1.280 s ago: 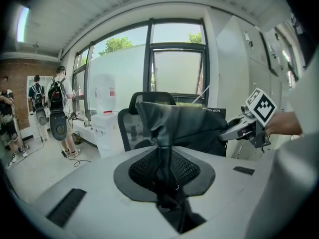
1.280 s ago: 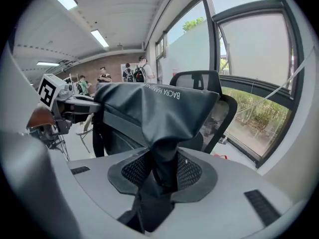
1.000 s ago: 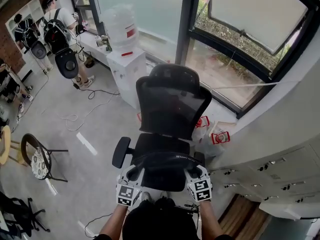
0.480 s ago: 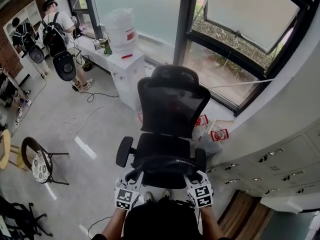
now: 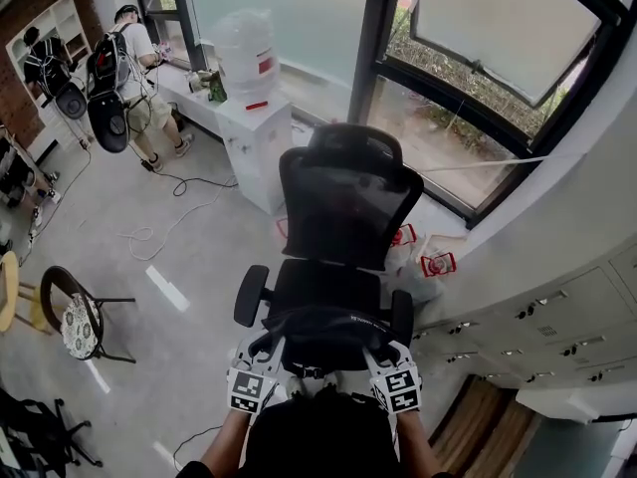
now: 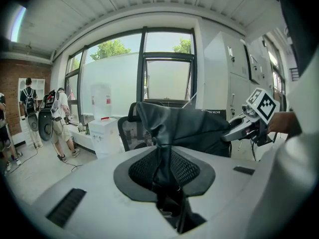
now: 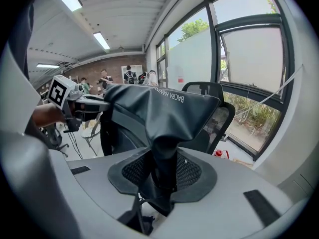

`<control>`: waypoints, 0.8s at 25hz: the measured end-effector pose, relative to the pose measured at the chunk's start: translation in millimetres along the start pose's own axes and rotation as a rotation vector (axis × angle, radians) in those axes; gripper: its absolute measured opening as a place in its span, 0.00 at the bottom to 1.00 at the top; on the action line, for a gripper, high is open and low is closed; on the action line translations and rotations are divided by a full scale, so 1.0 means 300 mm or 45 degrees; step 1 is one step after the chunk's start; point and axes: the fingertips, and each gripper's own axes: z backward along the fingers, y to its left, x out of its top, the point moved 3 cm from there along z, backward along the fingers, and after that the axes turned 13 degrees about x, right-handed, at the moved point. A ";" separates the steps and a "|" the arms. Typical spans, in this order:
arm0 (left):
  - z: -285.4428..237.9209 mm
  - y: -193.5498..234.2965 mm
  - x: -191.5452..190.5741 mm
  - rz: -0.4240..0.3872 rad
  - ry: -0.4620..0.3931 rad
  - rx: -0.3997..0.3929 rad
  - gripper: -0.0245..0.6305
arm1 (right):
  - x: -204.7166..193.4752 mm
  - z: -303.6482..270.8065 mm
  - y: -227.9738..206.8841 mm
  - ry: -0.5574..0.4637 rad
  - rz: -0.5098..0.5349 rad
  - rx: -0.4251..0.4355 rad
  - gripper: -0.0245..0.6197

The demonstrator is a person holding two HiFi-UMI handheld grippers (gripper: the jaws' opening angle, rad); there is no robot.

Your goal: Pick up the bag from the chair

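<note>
Bag — left tongs clamp one end | right tongs clamp the other

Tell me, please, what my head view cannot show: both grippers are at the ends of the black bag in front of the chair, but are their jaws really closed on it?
Observer: Yes for the left gripper: in its own view the jaws are shut on a bunched fold of the bag.
Operator: And the right one?
Observer: The same: the right gripper pinches a gathered fold at its end.
Operator: Is the bag free of the chair?
Observer: I cannot tell; the left gripper view shows only the backrest of the chair behind the bag.
</note>
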 end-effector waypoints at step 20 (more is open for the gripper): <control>0.016 0.016 -0.017 0.008 -0.005 -0.016 0.15 | -0.003 -0.007 0.028 0.006 0.003 -0.008 0.22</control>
